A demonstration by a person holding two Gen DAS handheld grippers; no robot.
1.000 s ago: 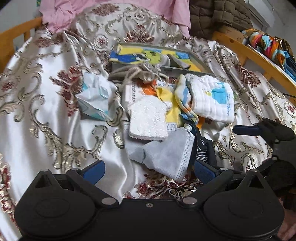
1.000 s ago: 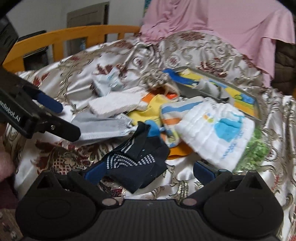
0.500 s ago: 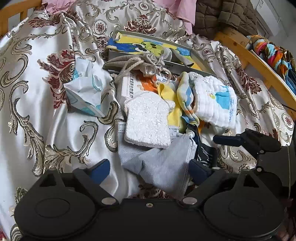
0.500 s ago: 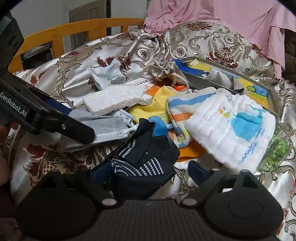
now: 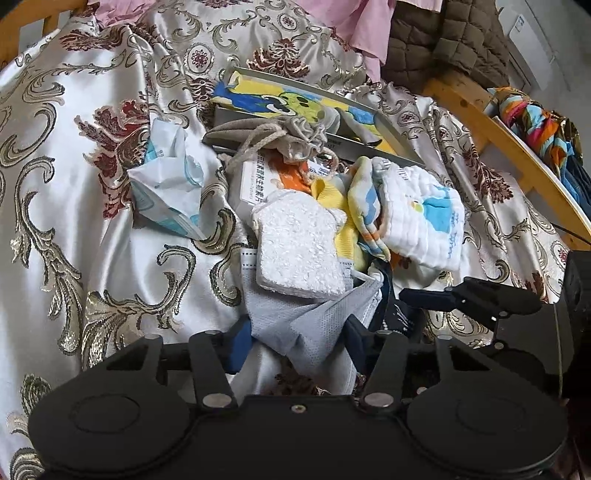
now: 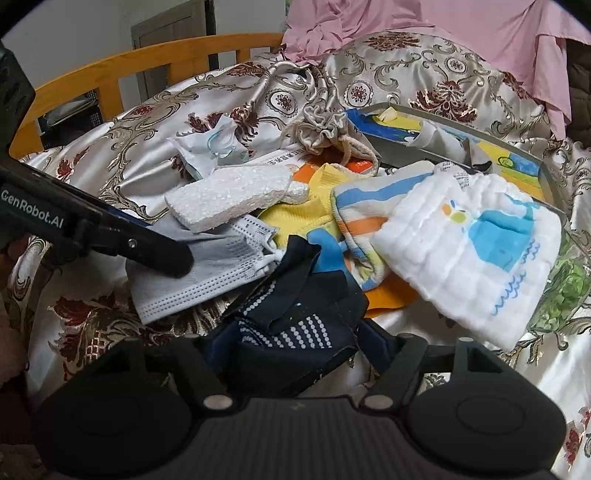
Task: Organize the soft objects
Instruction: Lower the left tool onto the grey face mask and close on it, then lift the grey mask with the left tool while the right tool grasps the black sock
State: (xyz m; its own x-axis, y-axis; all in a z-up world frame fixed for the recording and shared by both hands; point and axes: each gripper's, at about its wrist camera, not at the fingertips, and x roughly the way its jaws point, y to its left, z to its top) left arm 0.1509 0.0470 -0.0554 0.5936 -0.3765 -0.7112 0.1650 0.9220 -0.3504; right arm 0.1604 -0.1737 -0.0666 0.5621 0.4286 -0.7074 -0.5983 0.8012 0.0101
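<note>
A pile of soft things lies on a floral satin bedspread. My left gripper has its fingers pressed on both sides of a bunched grey face mask, at the pile's near edge. In the right wrist view one left finger lies across that mask. My right gripper is open around a dark navy sock with white dots. A white foam pad rests on the mask's far end. A white quilted cloth with a blue print lies to the right.
Behind the pile sit a grey tray with a cartoon picture, a beige drawstring pouch and a crumpled tissue pack. Yellow and striped cloths fill the middle. Wooden rails edge the bed; a pink cloth hangs behind.
Both grippers moved forward into the pile. The left fingers narrowed onto the grey mask. The right fingers came around the dark sock and narrowed slightly.
</note>
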